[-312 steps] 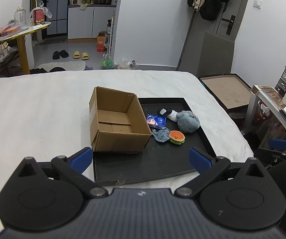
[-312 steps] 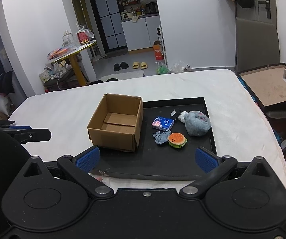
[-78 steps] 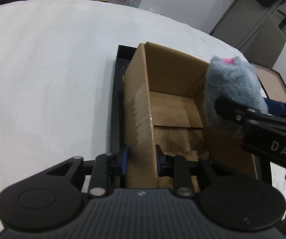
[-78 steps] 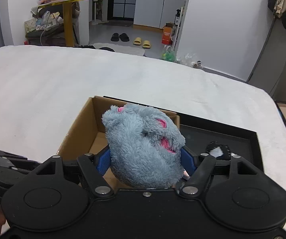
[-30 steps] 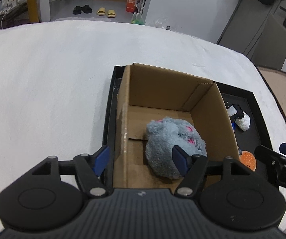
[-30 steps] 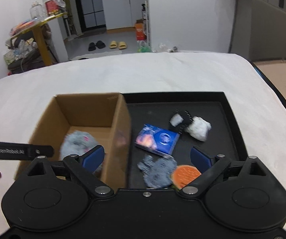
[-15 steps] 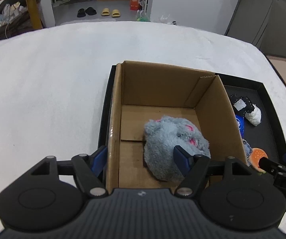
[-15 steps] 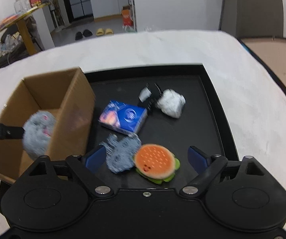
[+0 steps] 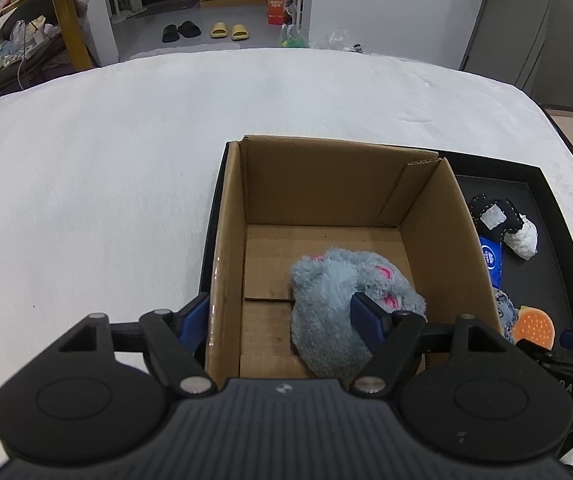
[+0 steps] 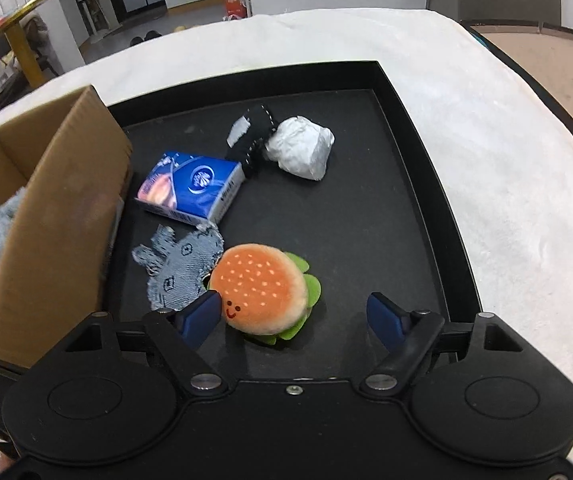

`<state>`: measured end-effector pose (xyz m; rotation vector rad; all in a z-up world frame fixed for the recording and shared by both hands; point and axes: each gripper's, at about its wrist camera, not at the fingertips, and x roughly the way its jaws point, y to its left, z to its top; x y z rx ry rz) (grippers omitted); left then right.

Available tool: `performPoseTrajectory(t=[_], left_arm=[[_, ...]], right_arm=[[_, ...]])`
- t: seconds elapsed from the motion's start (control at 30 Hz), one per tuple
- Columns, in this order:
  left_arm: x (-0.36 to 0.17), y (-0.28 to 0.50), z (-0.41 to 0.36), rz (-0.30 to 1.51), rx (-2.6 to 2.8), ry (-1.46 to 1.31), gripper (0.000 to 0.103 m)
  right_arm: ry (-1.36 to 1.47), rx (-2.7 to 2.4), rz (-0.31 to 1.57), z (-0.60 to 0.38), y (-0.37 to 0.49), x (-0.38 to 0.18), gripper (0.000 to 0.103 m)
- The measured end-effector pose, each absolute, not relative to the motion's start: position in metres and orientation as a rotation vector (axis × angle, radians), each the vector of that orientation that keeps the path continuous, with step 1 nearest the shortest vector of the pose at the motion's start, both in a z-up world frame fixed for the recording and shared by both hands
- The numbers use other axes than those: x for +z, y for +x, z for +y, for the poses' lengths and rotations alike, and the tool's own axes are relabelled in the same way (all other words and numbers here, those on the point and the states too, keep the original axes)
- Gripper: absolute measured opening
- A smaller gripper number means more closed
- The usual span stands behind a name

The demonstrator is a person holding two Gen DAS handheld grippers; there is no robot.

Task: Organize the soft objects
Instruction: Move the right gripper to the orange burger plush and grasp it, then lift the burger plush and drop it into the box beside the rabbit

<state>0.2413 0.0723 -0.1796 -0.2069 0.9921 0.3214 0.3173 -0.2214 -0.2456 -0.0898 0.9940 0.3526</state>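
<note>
A grey plush toy lies inside the open cardboard box, which stands on the left part of a black tray. My left gripper is open, its fingers astride the box's left wall. My right gripper is open and empty, low over the tray, with a burger plush between its fingers. Beside the burger lie a denim patch, a blue tissue pack, a black pouch and a white wad.
The tray rests on a white bed cover. Beyond the bed are a yellow table, slippers on the floor and a grey door. A flat brown board lies off the bed's right side.
My right gripper has moved from the box rightward and down over the tray, close to the burger plush. My left gripper stays at the box wall; the grey plush rests in the box.
</note>
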Motion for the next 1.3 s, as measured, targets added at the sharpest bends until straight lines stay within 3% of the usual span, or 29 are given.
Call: performPoseTrajectory(t=[0.27, 0.33, 0.4, 0.43, 1.3], left_arm=[[-0.180, 0.241, 0.072, 0.988, 0.320, -0.206, 0.074], [-0.179, 0.242, 0.072, 0.988, 0.318, -0.205, 0.074], [-0.179, 0.241, 0.071, 0.985, 0.314, -0.197, 0.074], [-0.180, 0.241, 0.072, 0.987, 0.312, -0.198, 0.074], [-0.179, 0.219, 0.100, 0.966, 0.245, -0.300, 0.074]], right_arm=[[-0.105, 0.375, 0.978, -0.213, 0.323, -0.251, 0.078], [-0.111, 0.381, 0.982, -0.210, 0.324, -0.252, 0.066], [-0.123, 0.386, 0.993, -0.207, 0.323, -0.254, 0.049], [-0.128, 0.383, 0.992, -0.207, 0.322, -0.254, 0.047], [-0.174, 0.370, 0.868, -0.189, 0.303, -0.195, 0.043]])
